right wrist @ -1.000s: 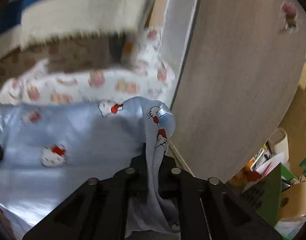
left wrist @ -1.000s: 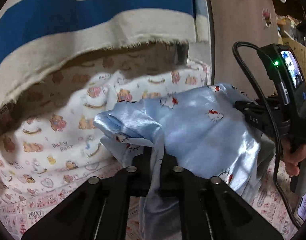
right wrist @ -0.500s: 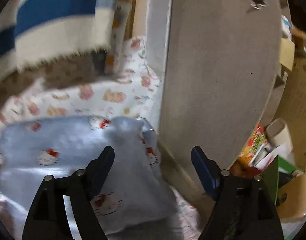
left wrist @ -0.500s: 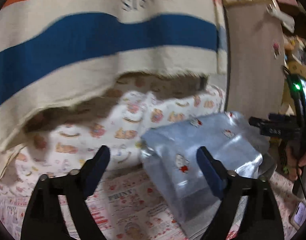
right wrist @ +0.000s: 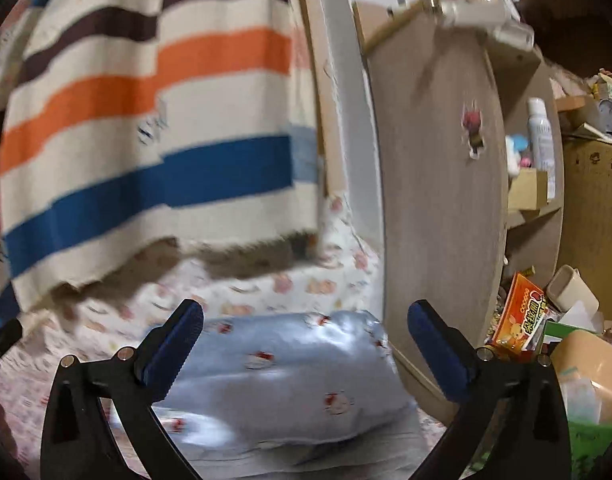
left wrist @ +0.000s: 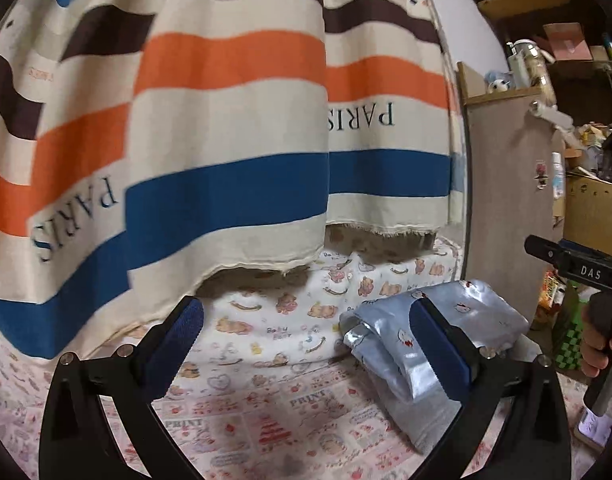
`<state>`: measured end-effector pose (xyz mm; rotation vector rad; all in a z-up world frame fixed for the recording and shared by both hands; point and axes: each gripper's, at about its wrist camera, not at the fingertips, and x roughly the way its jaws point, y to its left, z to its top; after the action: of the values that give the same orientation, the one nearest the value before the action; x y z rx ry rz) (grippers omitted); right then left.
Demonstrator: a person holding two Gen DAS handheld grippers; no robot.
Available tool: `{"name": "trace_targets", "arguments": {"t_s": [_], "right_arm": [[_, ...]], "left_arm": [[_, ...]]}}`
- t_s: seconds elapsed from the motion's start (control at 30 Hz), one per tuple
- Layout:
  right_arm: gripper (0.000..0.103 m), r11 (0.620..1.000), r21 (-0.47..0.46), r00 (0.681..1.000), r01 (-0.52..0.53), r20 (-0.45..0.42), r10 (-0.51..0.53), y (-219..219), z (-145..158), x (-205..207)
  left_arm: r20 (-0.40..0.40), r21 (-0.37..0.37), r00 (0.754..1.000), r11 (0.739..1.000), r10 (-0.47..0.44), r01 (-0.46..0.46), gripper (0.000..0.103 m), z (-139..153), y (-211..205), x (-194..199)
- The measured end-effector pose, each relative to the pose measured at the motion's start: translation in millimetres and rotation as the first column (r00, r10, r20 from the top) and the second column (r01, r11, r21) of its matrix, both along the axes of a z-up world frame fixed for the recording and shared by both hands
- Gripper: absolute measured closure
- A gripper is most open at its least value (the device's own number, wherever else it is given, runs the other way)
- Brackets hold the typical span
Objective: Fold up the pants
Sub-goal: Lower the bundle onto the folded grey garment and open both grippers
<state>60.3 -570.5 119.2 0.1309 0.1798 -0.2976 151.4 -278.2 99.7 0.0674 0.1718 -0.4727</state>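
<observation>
The left tool (left wrist: 306,344) stood wide, holding nothing, above the printed bed (left wrist: 266,420). To its right the pants (left wrist: 429,336) lay as a compact folded bundle near the bed's right edge, beside the wooden cabinet (right wrist: 437,200). The right tool (right wrist: 306,344) — jaws wide, empty — hovered over them. The satin looked light, soft and slippery; a pinch through all layers at the folded edge would likely hold best.

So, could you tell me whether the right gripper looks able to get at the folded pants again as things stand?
Probably yes. The right gripper is open and empty, and the folded pants lie on the printed sheet just ahead of its fingers, with nothing between them.
</observation>
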Motion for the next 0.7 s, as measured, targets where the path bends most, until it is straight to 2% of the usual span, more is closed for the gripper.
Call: {"name": "trace_targets", "arguments": {"t_s": [0.23, 0.37, 0.47, 0.53, 0.6, 0.67, 0.7], "right_arm": [[0.000, 0.996, -0.051, 0.997, -0.071, 0.038, 0.073, 59, -5, -30], [0.000, 0.991, -0.087, 0.994, -0.097, 0.036, 0.100, 87, -27, -36], [0.000, 0.989, -0.088, 0.993, -0.117, 0.010, 0.119, 96, -46, -29], [0.000, 0.989, -0.042, 0.990, -0.141, -0.025, 0.140, 96, -59, -23], [0.000, 0.993, 0.017, 0.991, -0.121, -0.048, 0.122, 91, -72, -17], [0.000, 0.995, -0.004, 0.994, -0.098, -0.056, 0.098, 90, -79, -14], [0.000, 0.996, -0.044, 0.995, -0.079, -0.066, 0.076, 93, -84, -11]], "left_arm": [[0.040, -0.013, 0.999, 1.000, -0.002, 0.002, 0.001, -12, 36, -25], [0.000, -0.016, 0.999, 0.999, 0.034, -0.034, 0.001, -33, 51, -17], [-0.015, -0.010, 0.998, 0.999, 0.053, -0.053, 0.001, -44, 63, -13], [0.005, 0.010, 0.998, 0.998, 0.066, -0.066, 0.001, -50, 67, -14], [0.007, 0.033, 0.998, 0.998, 0.055, -0.055, 0.001, -57, 69, -14], [0.000, 0.050, 0.998, 0.997, 0.056, -0.056, 0.001, -64, 71, -13], [0.001, 0.052, 0.998, 0.997, 0.059, -0.059, 0.001, -68, 72, -13]]}}
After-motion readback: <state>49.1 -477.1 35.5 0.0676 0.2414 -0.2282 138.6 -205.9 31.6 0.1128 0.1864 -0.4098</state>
